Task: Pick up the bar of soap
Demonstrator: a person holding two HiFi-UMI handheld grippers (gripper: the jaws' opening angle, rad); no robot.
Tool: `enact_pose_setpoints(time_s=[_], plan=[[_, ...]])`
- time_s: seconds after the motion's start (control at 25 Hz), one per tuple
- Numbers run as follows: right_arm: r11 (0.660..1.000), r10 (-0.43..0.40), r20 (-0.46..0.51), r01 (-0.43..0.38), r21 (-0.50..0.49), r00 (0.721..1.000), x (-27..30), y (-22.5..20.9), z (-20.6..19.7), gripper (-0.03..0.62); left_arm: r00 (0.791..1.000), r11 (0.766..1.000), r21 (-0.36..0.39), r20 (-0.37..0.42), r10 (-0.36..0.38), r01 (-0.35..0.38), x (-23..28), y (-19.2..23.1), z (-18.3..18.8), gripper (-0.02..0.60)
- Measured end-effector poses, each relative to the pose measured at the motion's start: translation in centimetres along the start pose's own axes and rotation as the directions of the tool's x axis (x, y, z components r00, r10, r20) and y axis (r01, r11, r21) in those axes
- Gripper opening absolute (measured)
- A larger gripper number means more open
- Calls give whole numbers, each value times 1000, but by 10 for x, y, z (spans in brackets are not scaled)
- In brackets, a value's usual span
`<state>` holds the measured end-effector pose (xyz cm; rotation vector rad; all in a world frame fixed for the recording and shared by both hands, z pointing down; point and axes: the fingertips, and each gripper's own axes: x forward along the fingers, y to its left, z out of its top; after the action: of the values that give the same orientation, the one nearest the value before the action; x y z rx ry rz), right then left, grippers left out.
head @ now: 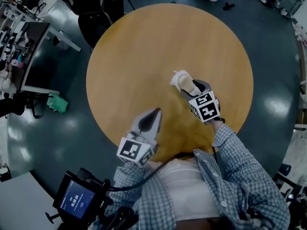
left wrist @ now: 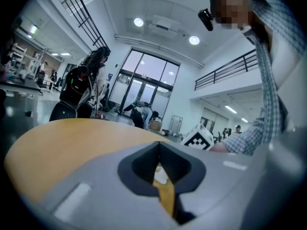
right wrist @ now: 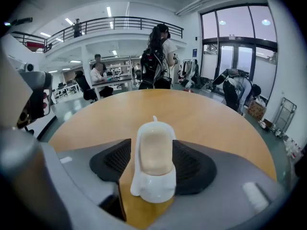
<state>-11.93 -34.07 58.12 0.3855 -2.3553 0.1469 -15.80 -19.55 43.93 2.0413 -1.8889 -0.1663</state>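
The round, honey-coloured wooden tabletop (head: 144, 51) carries everything here, and both of my tools hang over its near side. My right gripper (right wrist: 153, 163) is spread wide, its dark ribbed pads (right wrist: 114, 163) standing on either side of the task's thing without, as far as I can judge, pressing on it. My left gripper (head: 154, 114) is pressed together with nothing between its jaws. It points across the wood from a spot well to the left of the right one and nearer my body, so it has no part in this. Between the right gripper's jaws sits a white, glossy, boat-shaped soap holder (right wrist: 154, 188) resting on the tabletop, with a small nub at its far end. Lying in it is the pale beige, rounded bar of soap (right wrist: 153, 150). The long axis of the bar runs straight ahead along the jaws, away from me, so its two long sides face the two pads squarely. The soap is centred in the gap, perhaps a shade closer to the right pad. I judge the approach done and the pinch yet to come. What matters next is closing on the bar itself above the holder's rim, since the white wall wraps its lower part.
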Motion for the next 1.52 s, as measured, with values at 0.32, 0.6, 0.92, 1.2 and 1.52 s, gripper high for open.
enact_pose_setpoints(time_s=[0.32, 0.6, 0.92, 1.2, 1.52], plan=[[999, 13, -61, -16, -52, 998, 12, -3, 2, 305, 1000, 999, -28, -26, 17, -17, 12, -3, 2, -2], [997, 72, -26, -72, 14, 997, 11, 3, -5, 291, 999, 999, -38, -36, 2, -3, 12, -3, -6, -2], [990, 117, -19, -115, 85, 993, 15, 0, -8, 259, 998, 998, -49, -57, 28, -31, 14, 2, -3, -2], [980, 113, 23, -115, 161, 993, -3, -2, 0, 259, 999, 999, -41, -38, 13, -14, 9, -2, -2, -2], [944, 58, 204, -120, 306, 977, -44, -12, 32, 259, 999, 999, -24, -23, -38, 37, 13, -4, -2, -2]])
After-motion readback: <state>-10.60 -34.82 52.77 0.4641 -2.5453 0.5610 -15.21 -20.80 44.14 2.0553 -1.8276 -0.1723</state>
